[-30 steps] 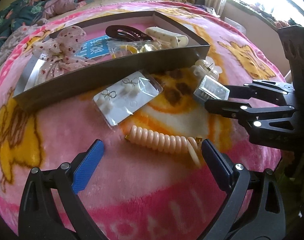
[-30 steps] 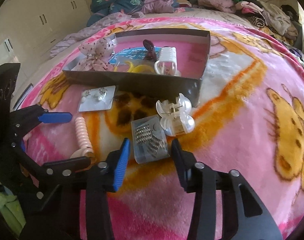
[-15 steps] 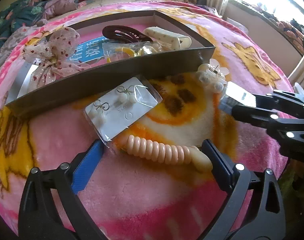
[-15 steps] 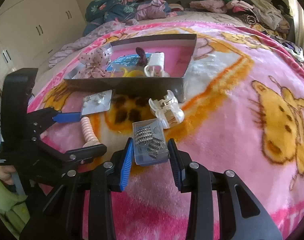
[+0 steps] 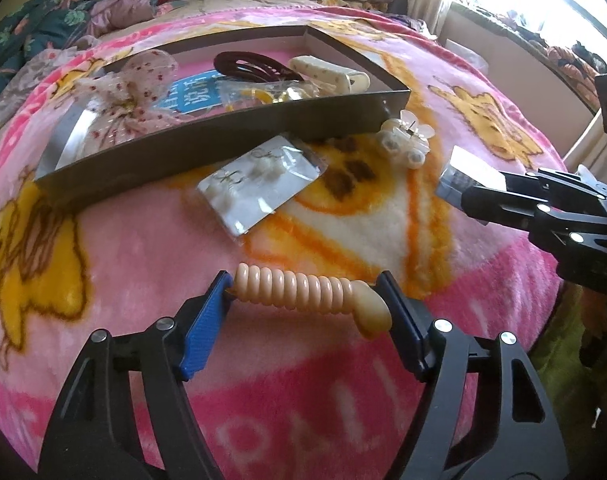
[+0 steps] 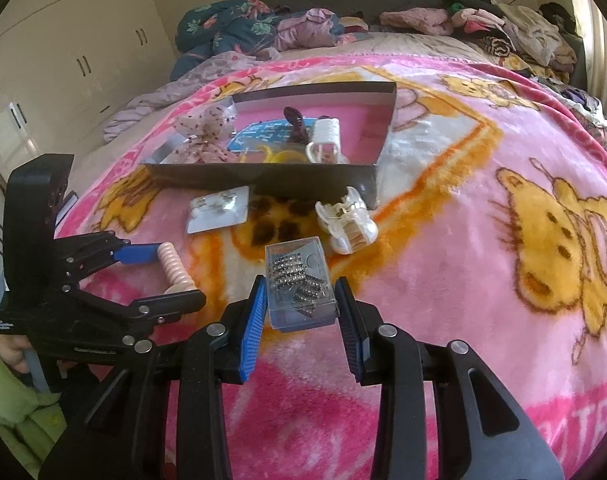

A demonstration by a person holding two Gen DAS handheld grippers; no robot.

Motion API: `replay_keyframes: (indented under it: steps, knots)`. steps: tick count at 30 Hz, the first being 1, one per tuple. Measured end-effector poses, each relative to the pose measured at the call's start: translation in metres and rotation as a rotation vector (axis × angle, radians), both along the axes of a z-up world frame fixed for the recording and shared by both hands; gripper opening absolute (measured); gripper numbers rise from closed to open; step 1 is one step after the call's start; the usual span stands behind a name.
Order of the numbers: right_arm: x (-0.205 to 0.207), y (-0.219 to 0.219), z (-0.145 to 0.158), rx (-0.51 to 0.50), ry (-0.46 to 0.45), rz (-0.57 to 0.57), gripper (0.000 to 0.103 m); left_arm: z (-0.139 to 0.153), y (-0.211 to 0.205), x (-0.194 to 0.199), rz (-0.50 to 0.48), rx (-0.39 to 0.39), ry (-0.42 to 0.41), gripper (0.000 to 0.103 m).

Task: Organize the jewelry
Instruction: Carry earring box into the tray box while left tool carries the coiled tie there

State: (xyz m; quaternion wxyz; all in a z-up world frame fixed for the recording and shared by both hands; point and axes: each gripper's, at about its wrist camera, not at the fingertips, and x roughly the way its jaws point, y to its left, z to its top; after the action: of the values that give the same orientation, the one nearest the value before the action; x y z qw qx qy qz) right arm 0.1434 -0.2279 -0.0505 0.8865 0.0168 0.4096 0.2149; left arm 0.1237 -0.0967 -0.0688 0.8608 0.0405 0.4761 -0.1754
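My left gripper (image 5: 305, 286) is shut on a peach spiral hair tie (image 5: 303, 292), squeezed end to end between its pads on the pink blanket; it also shows in the right wrist view (image 6: 175, 270). My right gripper (image 6: 301, 296) is shut on a small clear plastic box (image 6: 299, 284) of sparkly hair clips, and holds it at the right of the left wrist view (image 5: 469, 178). The dark open tray (image 5: 231, 142) beyond holds a bow, a brown clip and a cream claw clip. An earring card (image 5: 263, 184) and a pearl claw clip (image 5: 407, 142) lie in front of the tray.
Piled clothes (image 6: 503, 24) and bedding (image 6: 231, 28) lie at the bed's far end. Wardrobe doors (image 6: 63, 52) stand at the left. The blanket falls away at the bed edge on the right (image 5: 559, 288).
My left gripper moved forward and closed on the spiral hair tie. My right gripper closed on the clear box and drew it back from the pearl clip.
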Motion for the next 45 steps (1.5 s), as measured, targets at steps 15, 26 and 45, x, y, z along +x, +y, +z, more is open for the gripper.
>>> replay_keyframes:
  steps: [15,26,45]
  knots:
    - [0.005,0.045,0.018,-0.015,-0.034,0.088,0.033,0.034,0.064,-0.004,0.146,-0.05,-0.066,0.065]
    - [0.03,0.069,0.035,-0.015,-0.068,0.113,0.033,0.05,0.096,0.019,0.219,-0.089,-0.096,0.065]
    - [0.087,0.047,0.059,-0.027,-0.118,0.0,0.033,0.068,0.077,0.078,0.165,-0.096,-0.118,0.065]
